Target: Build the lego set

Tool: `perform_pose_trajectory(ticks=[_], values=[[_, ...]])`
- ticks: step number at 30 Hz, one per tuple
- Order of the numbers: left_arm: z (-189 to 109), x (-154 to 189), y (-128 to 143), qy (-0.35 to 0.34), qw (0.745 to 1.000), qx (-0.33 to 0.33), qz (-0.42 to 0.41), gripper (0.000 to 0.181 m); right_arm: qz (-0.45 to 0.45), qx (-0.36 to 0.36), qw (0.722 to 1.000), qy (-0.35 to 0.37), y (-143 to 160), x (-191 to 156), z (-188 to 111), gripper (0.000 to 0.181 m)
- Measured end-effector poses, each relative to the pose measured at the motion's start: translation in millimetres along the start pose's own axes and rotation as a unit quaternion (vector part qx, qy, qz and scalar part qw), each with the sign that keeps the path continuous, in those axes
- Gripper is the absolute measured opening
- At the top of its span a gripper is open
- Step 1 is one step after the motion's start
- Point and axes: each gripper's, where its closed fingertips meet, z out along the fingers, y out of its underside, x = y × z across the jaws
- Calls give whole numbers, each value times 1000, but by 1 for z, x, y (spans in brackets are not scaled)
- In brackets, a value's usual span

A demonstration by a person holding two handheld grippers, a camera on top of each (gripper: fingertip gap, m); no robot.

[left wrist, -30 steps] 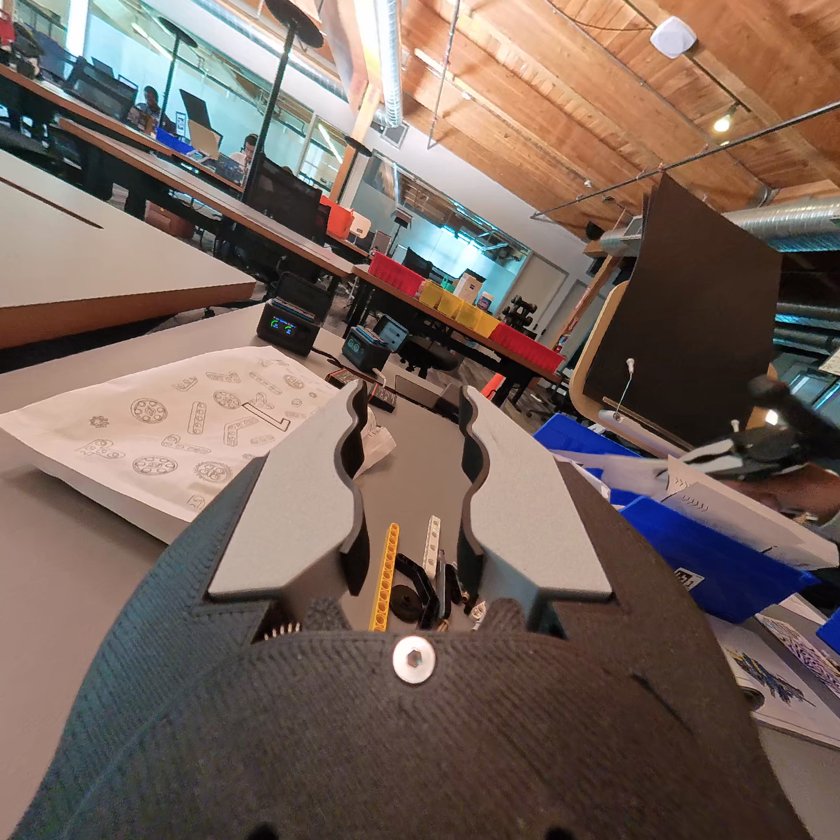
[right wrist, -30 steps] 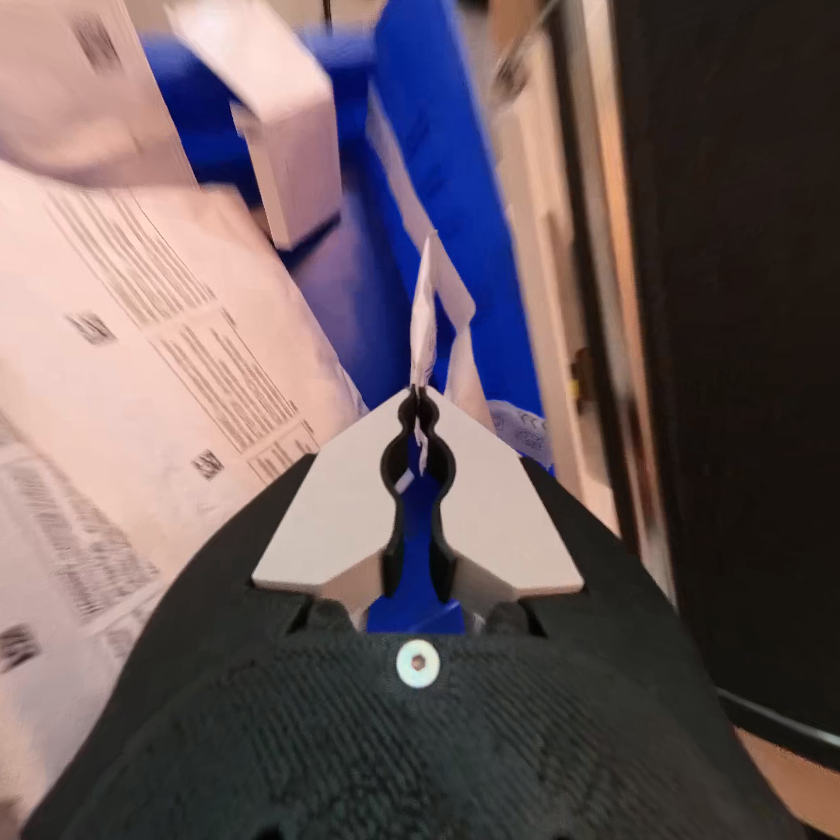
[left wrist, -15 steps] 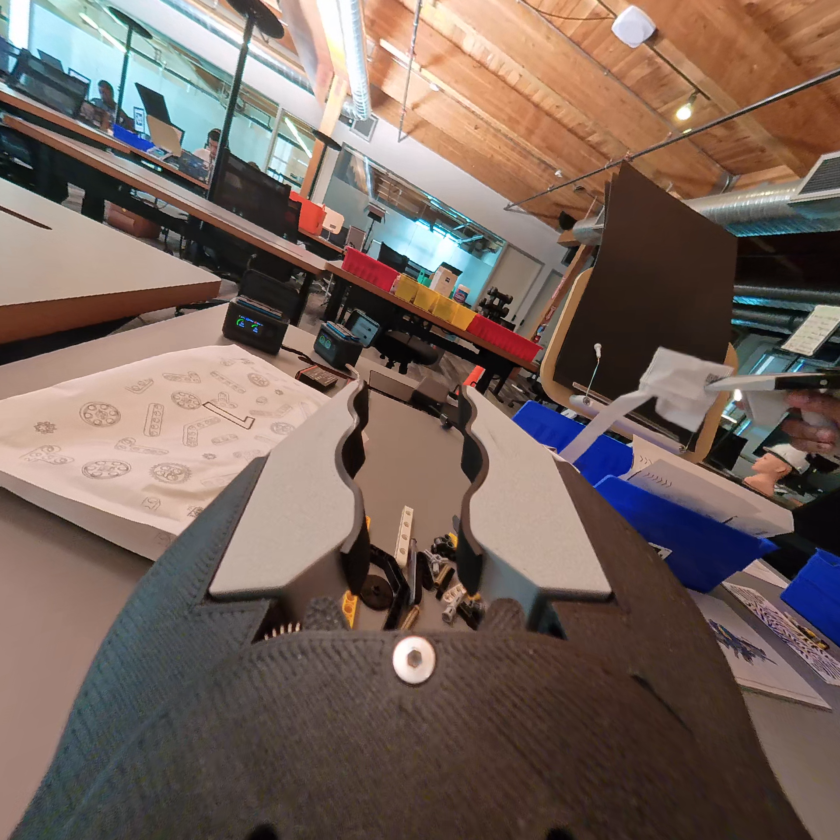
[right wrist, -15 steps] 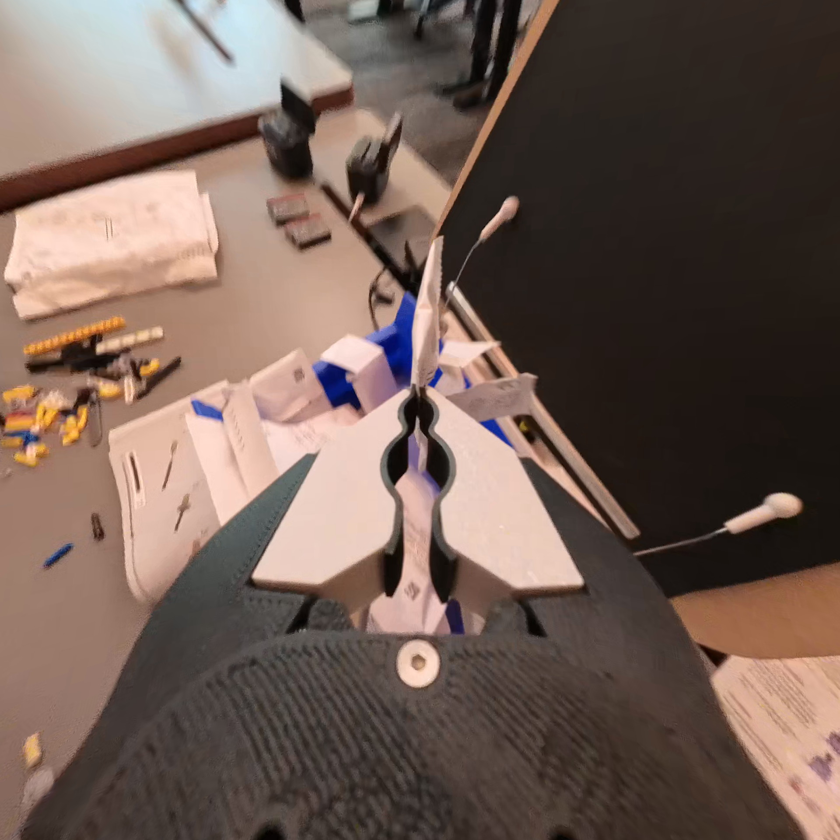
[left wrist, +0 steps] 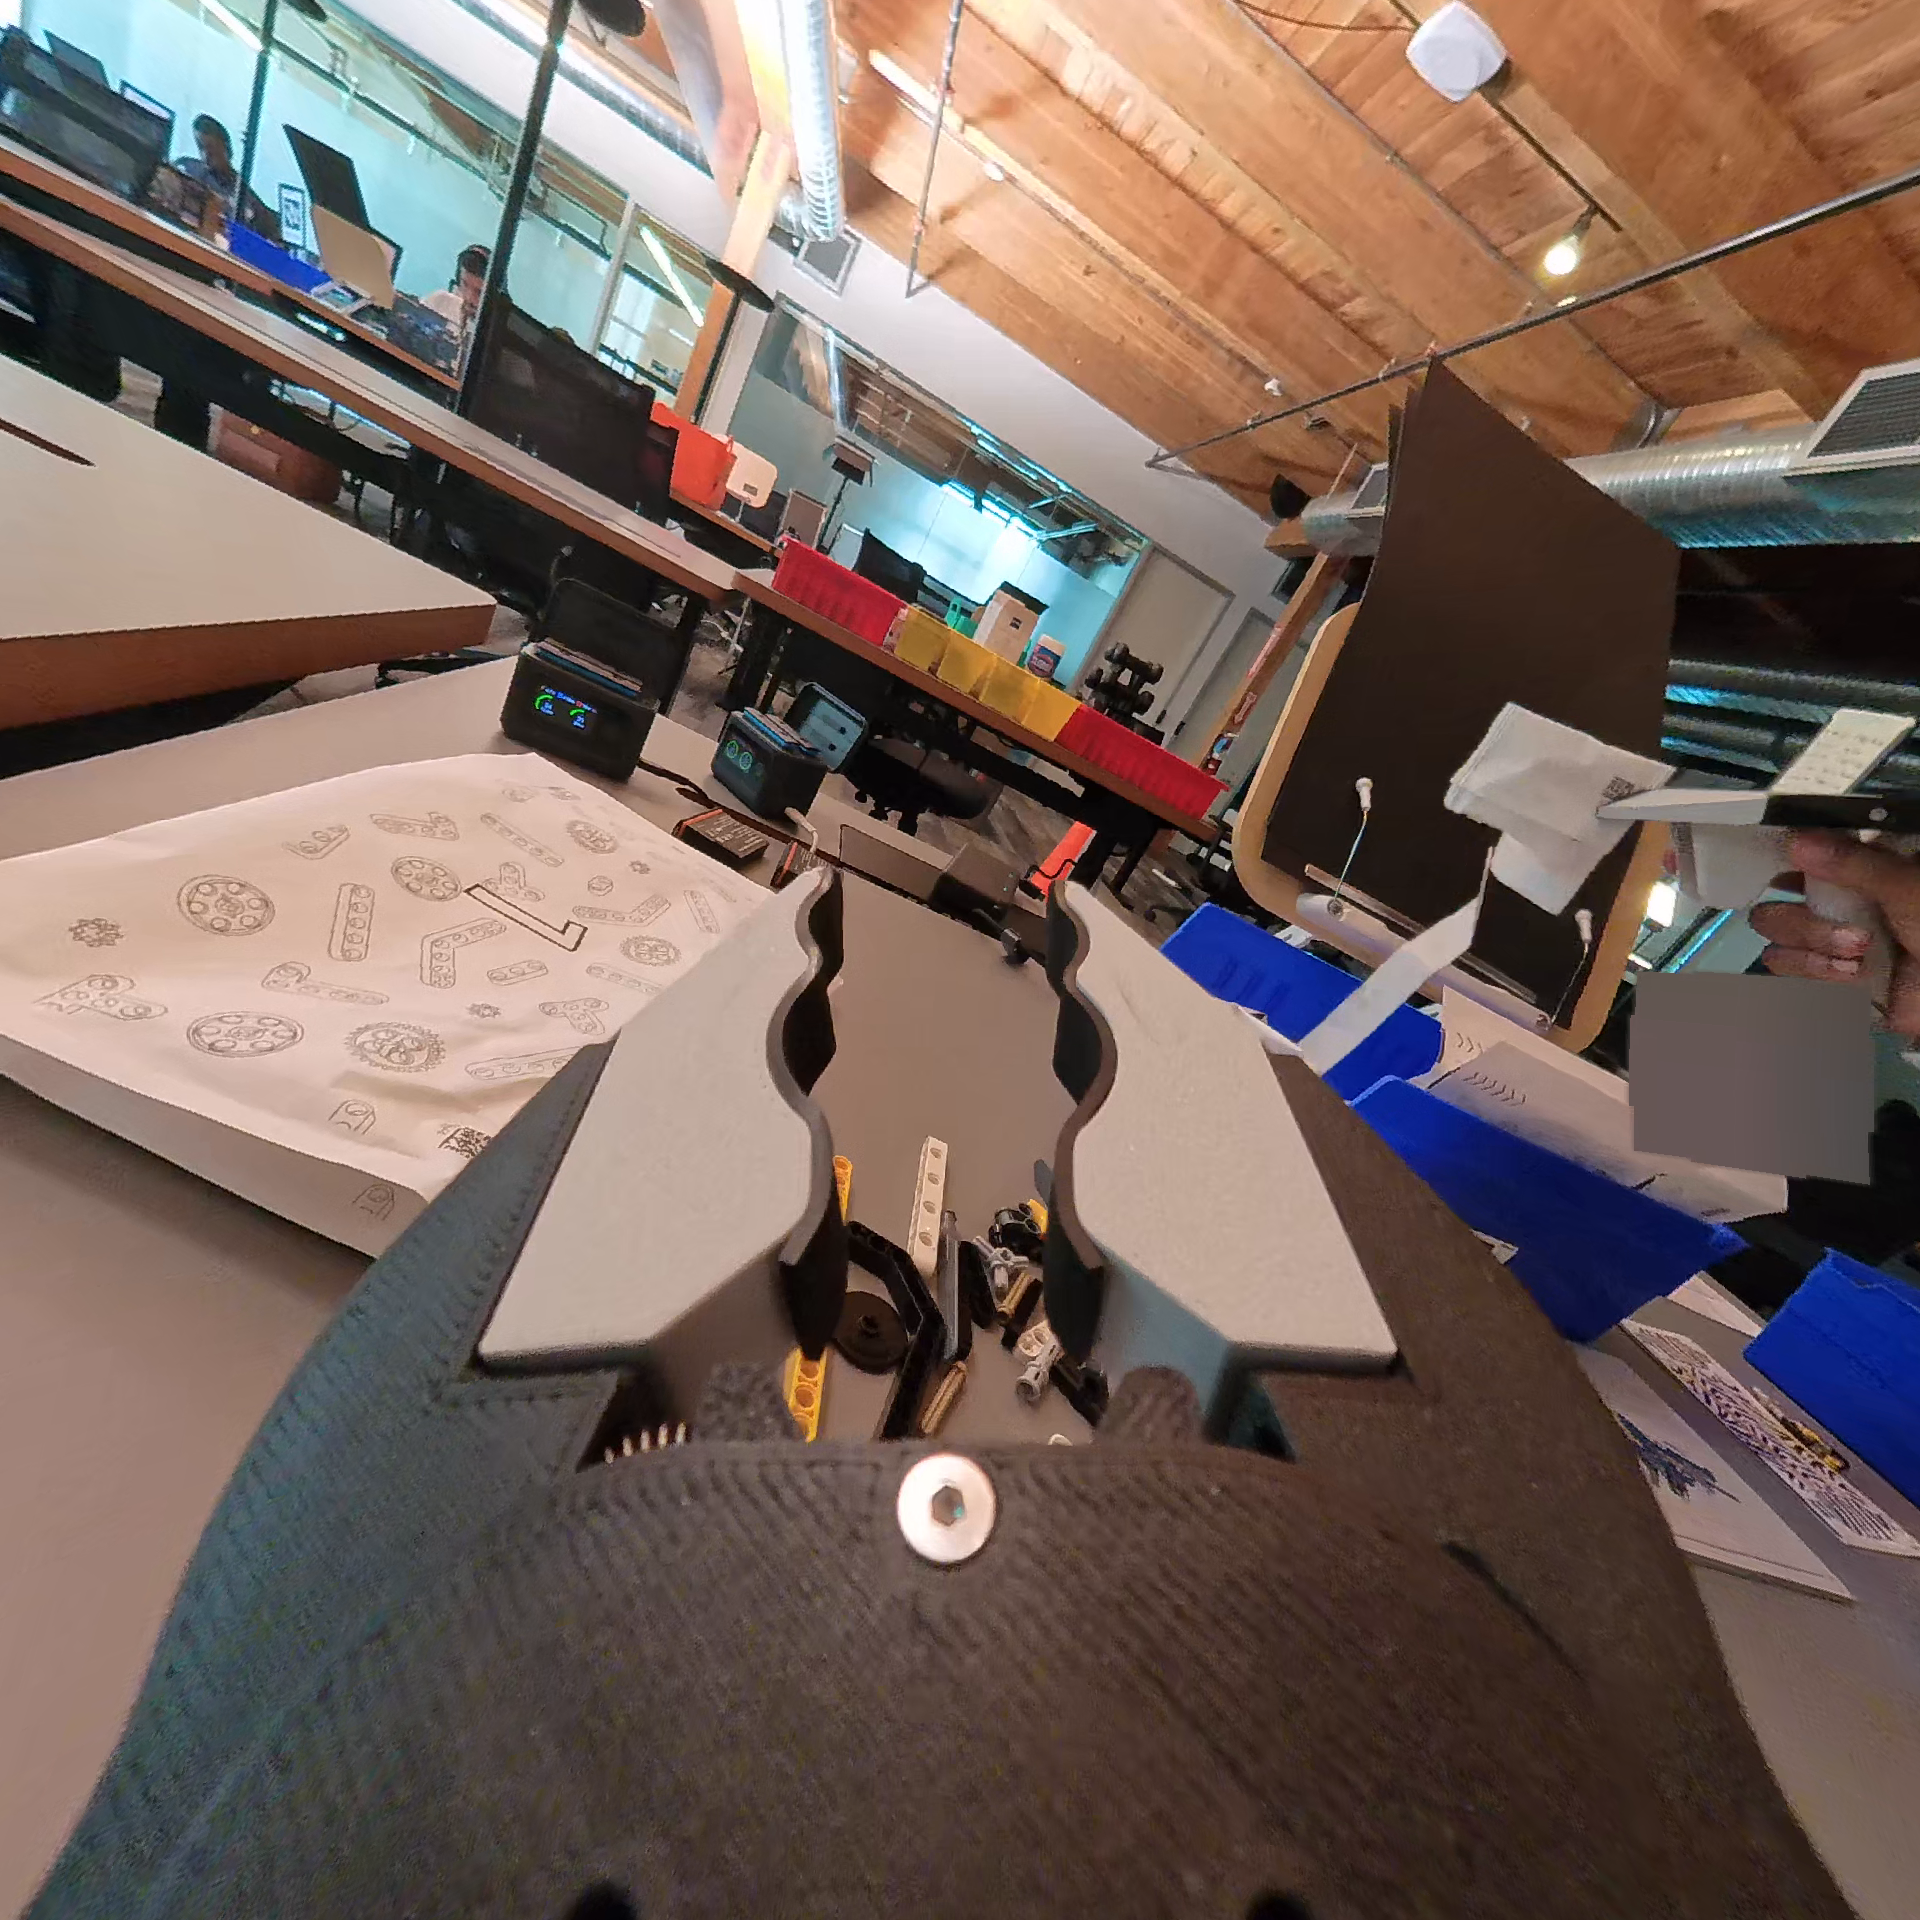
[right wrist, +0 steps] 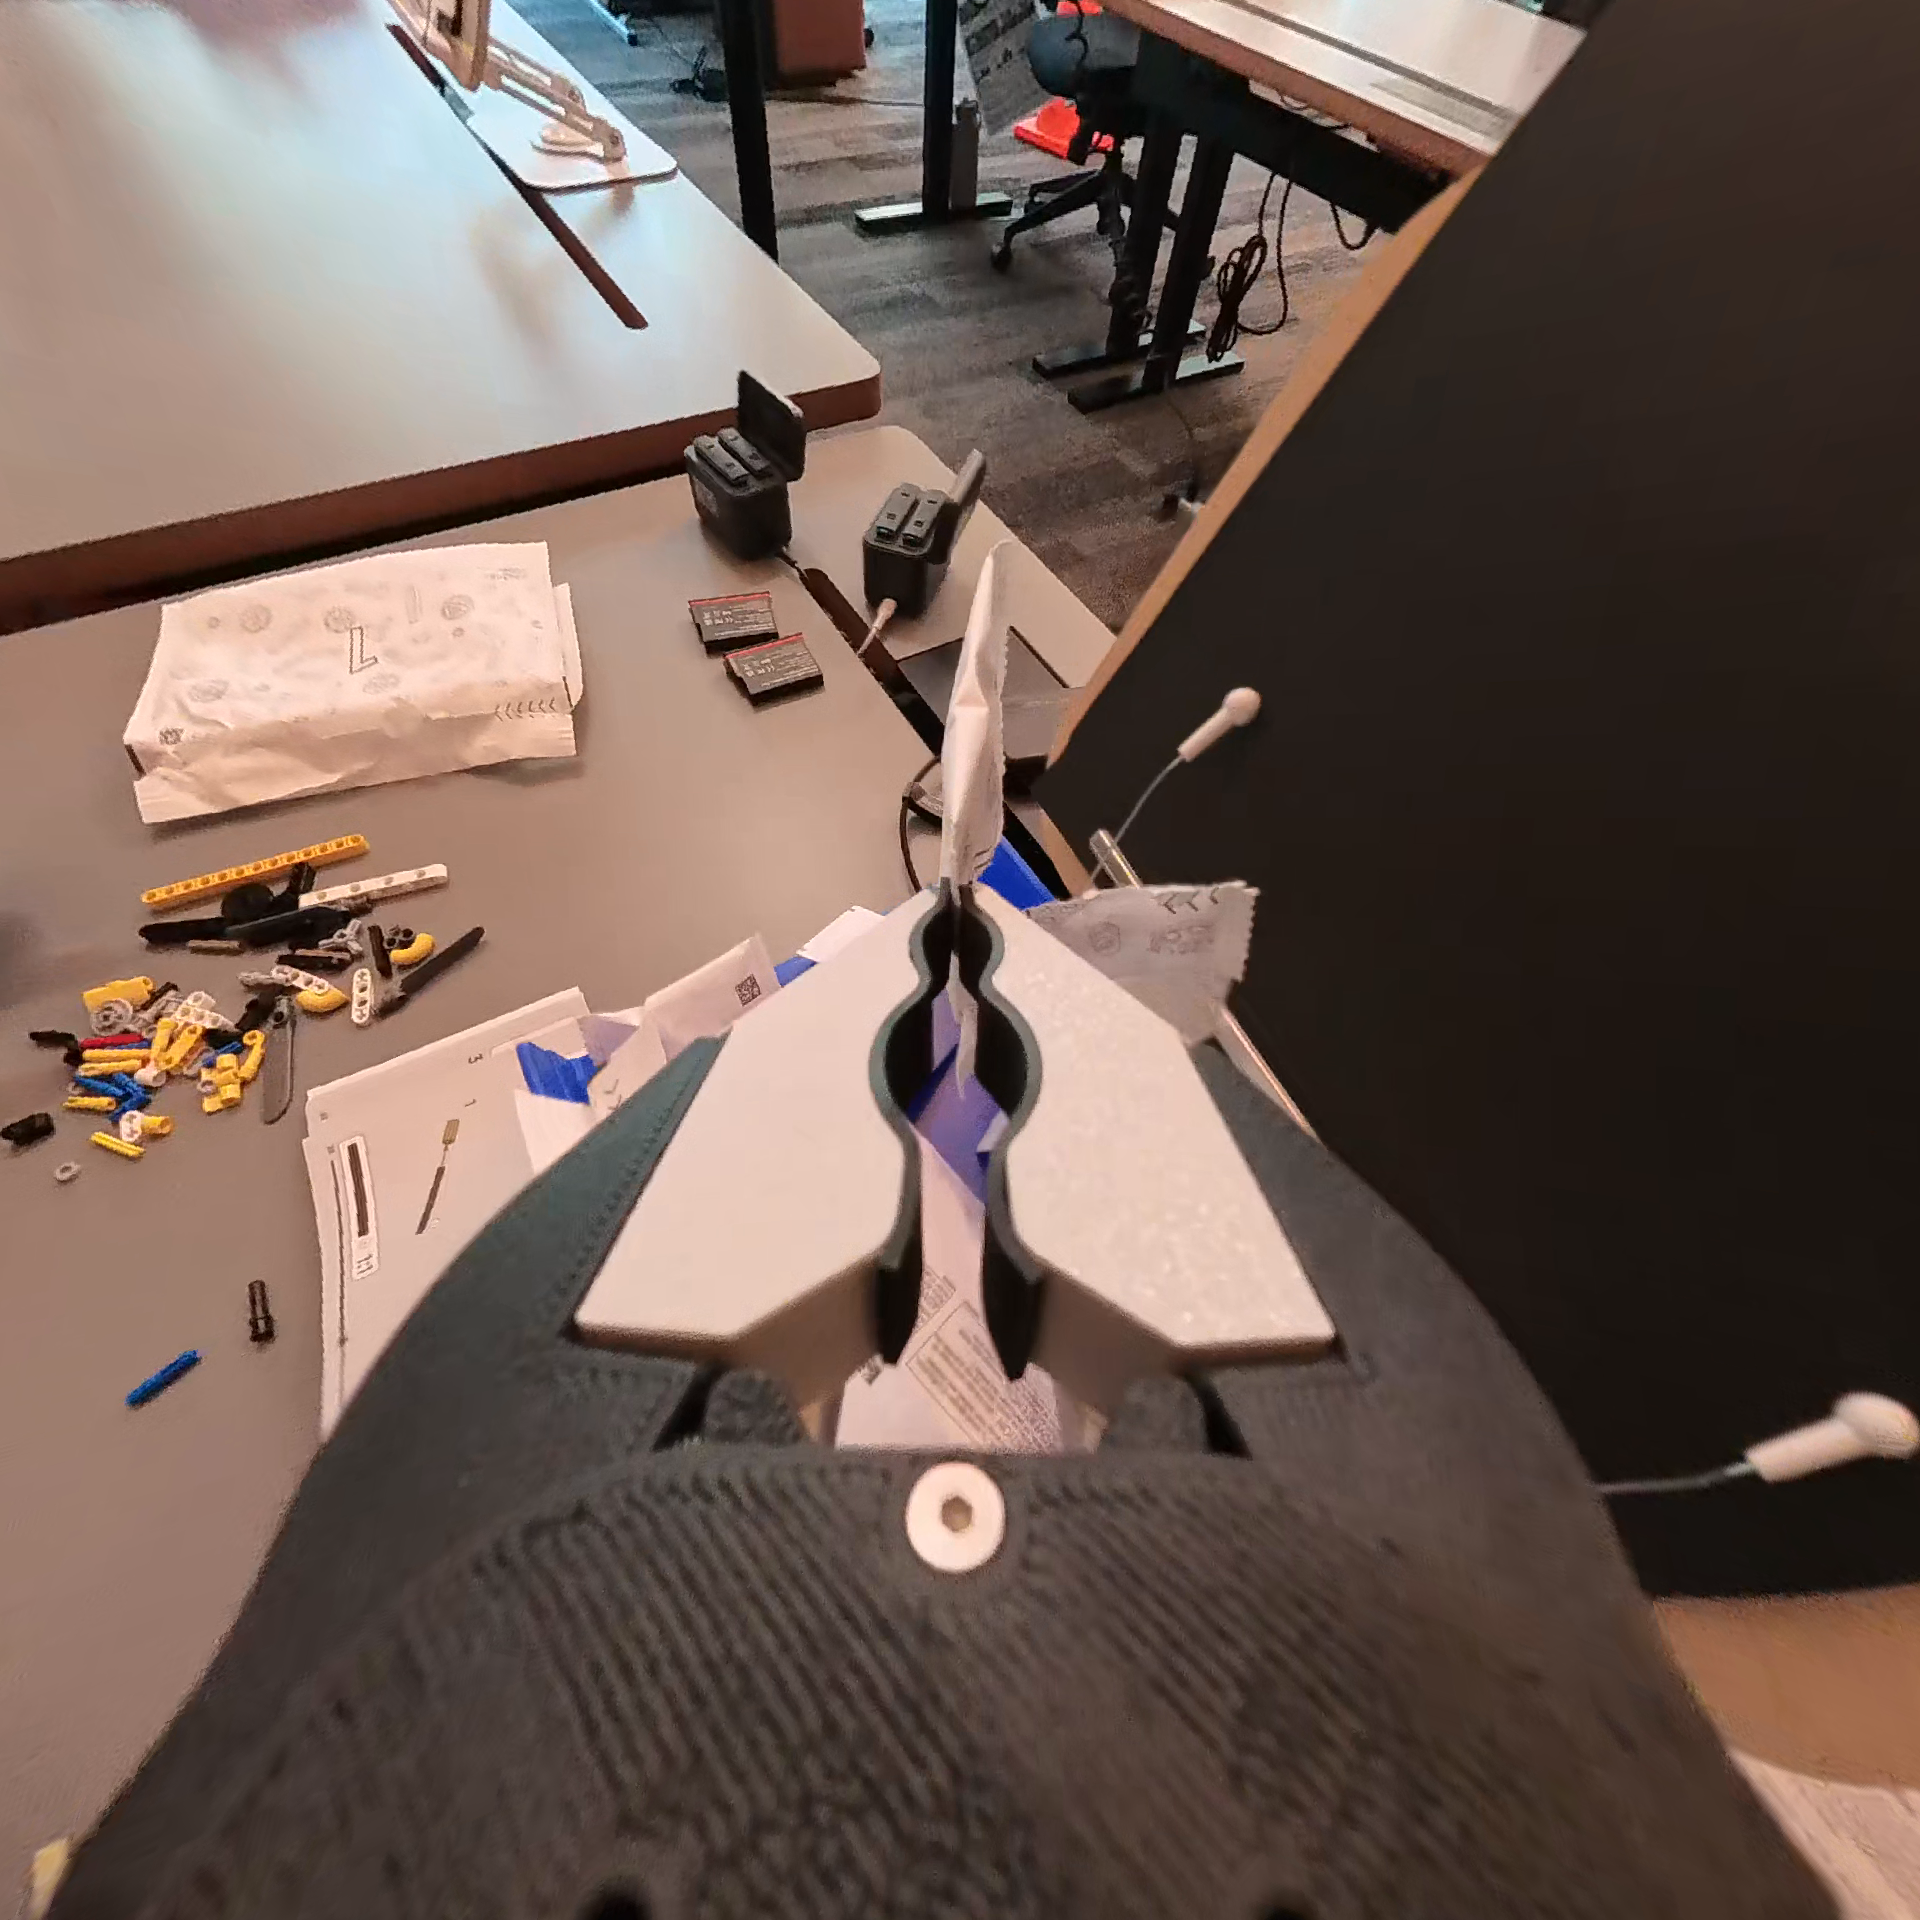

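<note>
My right gripper (right wrist: 954,896) is shut on a white paper bag (right wrist: 975,717) and holds it in the air above the blue bin (right wrist: 1006,864). It also shows far right in the left wrist view (left wrist: 1621,816), with the bag (left wrist: 1538,800) hanging from it. My left gripper (left wrist: 940,914) is open and empty, low over the grey table (left wrist: 156,1403). Loose lego pieces (left wrist: 935,1278) lie between its fingers. In the right wrist view the pile of yellow, black, white and blue pieces (right wrist: 218,997) lies at the left. A sealed white parts bag (right wrist: 353,675) lies behind it.
The blue bin (left wrist: 1496,1195) holds crumpled paper bags (right wrist: 727,997). An instruction sheet (right wrist: 416,1164) lies by it. Two black charger cases (right wrist: 743,478) and small battery packs (right wrist: 753,644) sit at the table's far edge. A black upright board (right wrist: 1558,727) stands to the right. Tip to tip, the grippers are about 45 centimetres apart.
My right gripper has lifted the paper bag up out of the blue bin and risen well above the table. My left gripper has stayed open over the lego pieces, shifting only slightly.
</note>
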Motion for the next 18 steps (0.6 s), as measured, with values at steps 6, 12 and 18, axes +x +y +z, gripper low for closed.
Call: perform_pose_trajectory(ticks=[6,12,18], values=[[0,-4,0,-2,1000,1,-8,36,-12,-20,1000,-17,3,-10,16,0],[0,-5,1,-3,1000,0,-10,36,-36,-111,993,-36,45,-14,25,0],[3,-4,4,-1,1000,-7,-7,36,-89,-171,981,-11,78,-5,38,0]])
